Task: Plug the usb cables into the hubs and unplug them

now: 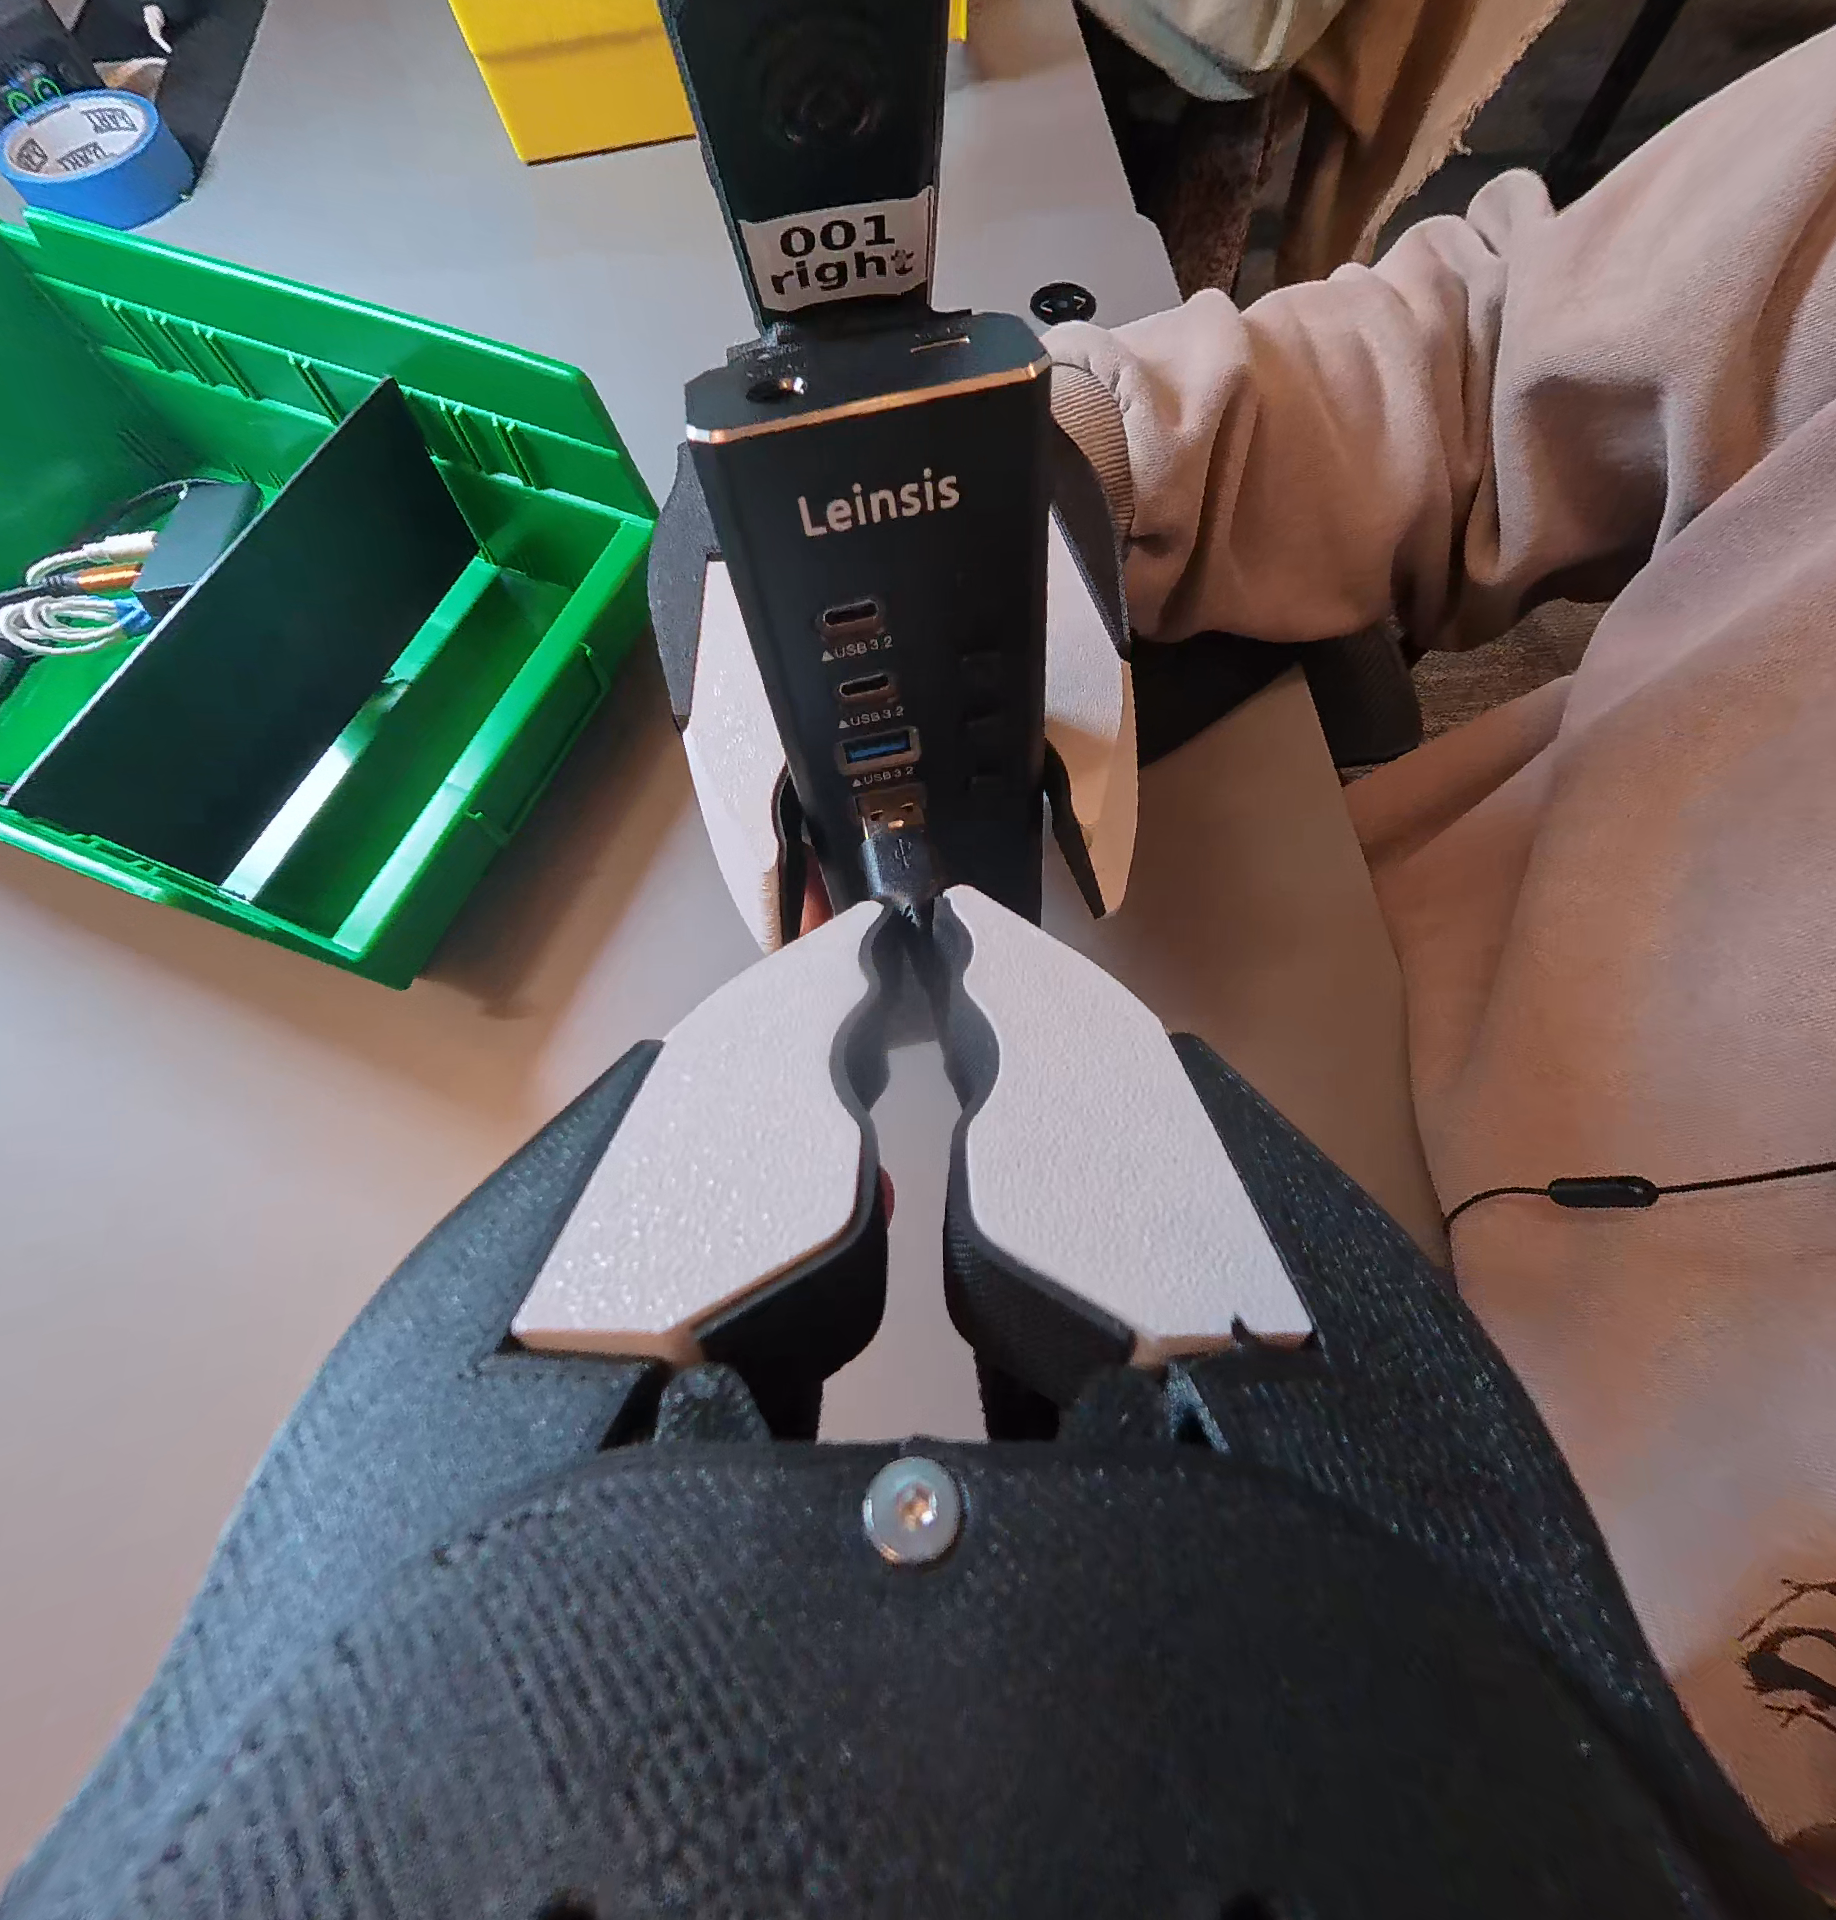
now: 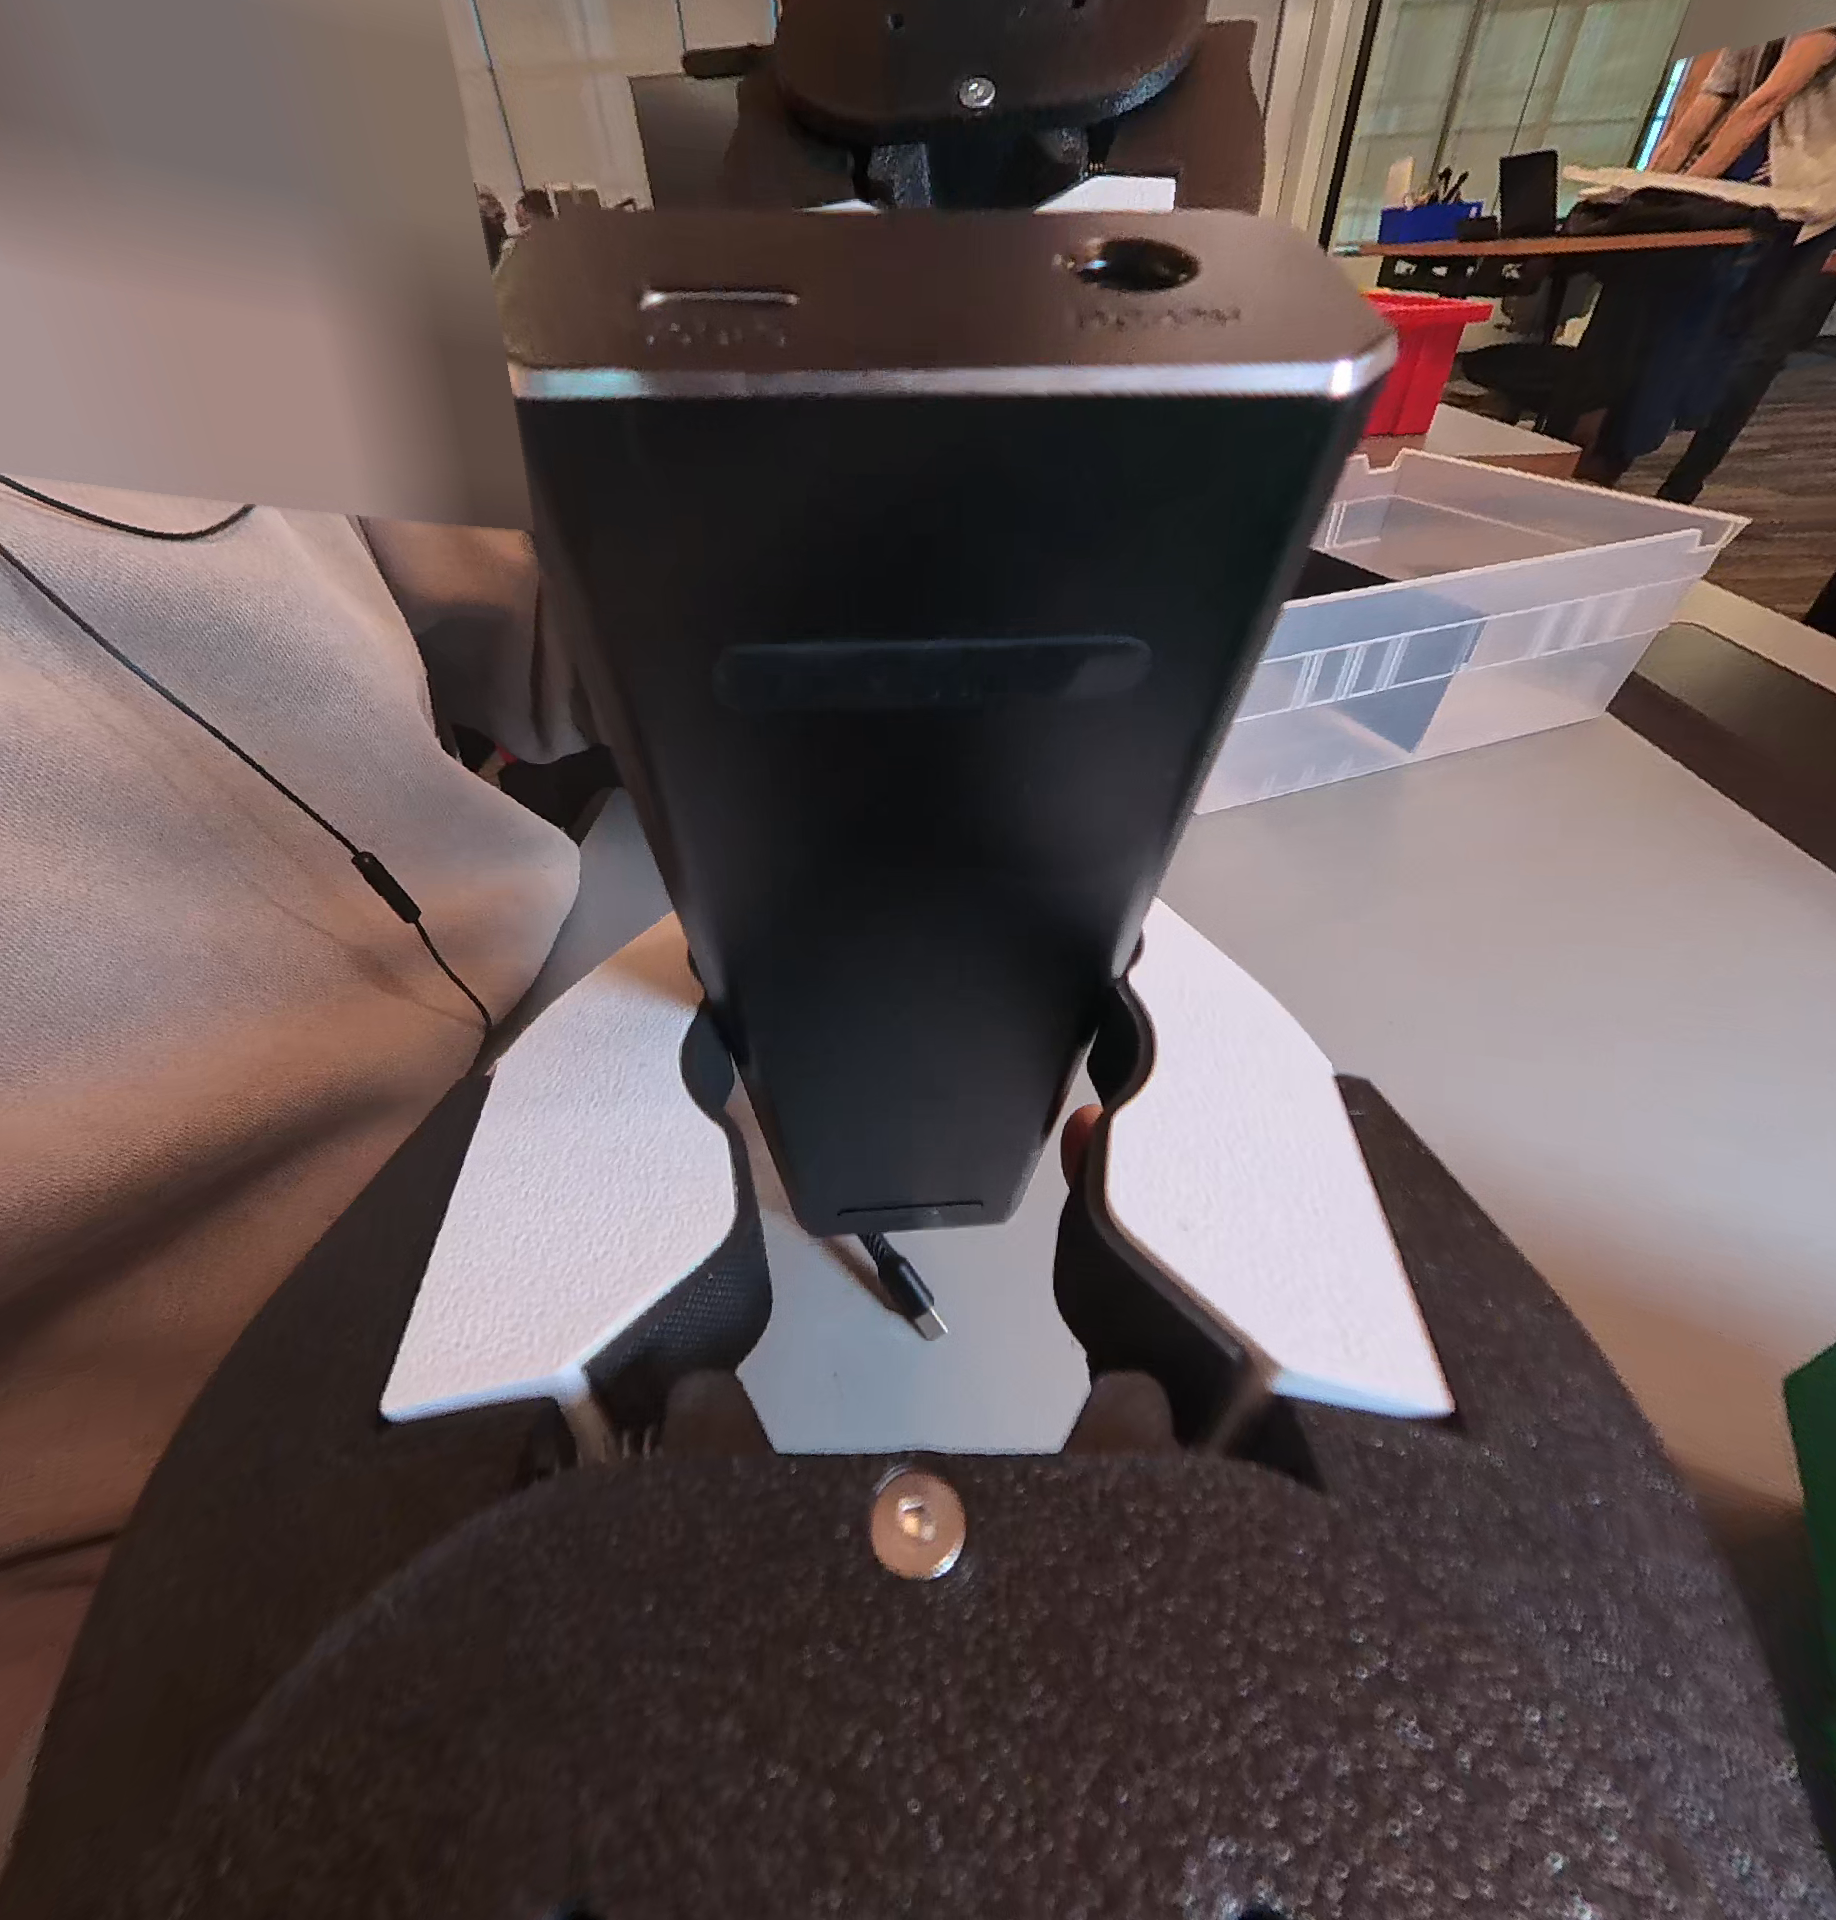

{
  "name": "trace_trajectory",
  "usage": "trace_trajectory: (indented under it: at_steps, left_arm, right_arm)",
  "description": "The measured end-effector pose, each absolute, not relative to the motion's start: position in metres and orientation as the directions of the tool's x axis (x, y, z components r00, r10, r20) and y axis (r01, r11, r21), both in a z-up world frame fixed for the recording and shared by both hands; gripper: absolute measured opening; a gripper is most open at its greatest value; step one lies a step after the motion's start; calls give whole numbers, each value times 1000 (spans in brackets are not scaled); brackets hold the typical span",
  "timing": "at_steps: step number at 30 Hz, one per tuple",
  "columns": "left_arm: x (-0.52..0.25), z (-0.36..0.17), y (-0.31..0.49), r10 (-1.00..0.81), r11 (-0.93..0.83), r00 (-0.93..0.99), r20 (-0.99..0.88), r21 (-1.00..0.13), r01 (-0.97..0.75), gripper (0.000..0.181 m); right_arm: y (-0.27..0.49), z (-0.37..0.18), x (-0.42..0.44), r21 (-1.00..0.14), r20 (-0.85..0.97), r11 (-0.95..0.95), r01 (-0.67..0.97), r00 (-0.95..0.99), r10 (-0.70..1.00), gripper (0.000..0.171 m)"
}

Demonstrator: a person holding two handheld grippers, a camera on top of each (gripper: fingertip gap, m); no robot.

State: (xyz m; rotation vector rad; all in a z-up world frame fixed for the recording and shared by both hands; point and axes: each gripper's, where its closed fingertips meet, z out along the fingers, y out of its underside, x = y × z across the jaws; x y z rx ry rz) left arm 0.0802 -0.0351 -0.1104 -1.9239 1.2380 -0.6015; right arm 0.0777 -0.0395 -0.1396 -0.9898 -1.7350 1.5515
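Note:
A black USB hub (image 1: 883, 582) is held upright above the table by my right gripper (image 1: 924, 831), whose white fingers clamp its sides. My left gripper (image 1: 919, 914) is shut on a black USB-A cable plug (image 1: 898, 847), whose metal tip sits at the hub's lowest port, part of the metal still showing. In the right wrist view the hub's plain back (image 2: 924, 727) fills the middle, gripped between my right gripper's fingers (image 2: 919, 1060). The cable's free end, a small plug (image 2: 909, 1294), hangs below the hub. My left gripper shows at the top (image 2: 971, 94).
A green bin (image 1: 394, 665) with a black divider stands at left, holding another hub and several cables (image 1: 62, 613). Blue tape (image 1: 88, 156) and a yellow box (image 1: 571, 73) lie behind. A clear plastic bin (image 2: 1496, 623) stands at right. A person's beige sleeve (image 1: 1413, 436) is close by. My two grippers' fingertips are within a few centimetres of each other.

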Motion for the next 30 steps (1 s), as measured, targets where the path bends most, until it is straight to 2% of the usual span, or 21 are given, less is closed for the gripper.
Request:
trace_trajectory:
  at_steps: [12, 24, 30]
  left_arm:
    - [82, -110, -32, -903, -222, 427, -36, -814, -537, 5]
    - [83, -94, -34, -898, -202, 437, -48, -838, -507, 6]
    - [78, -88, -37, -900, -187, 432, -61, -841, -508, 6]
  right_arm:
    - [-38, -144, 78, -987, -40, 50, 151, -538, 842, 68]
    - [-45, -110, 85, -977, -186, -210, 41, -645, 741, 68]
    - [-49, -104, 86, -966, -207, -256, 27, -673, 710, 68]
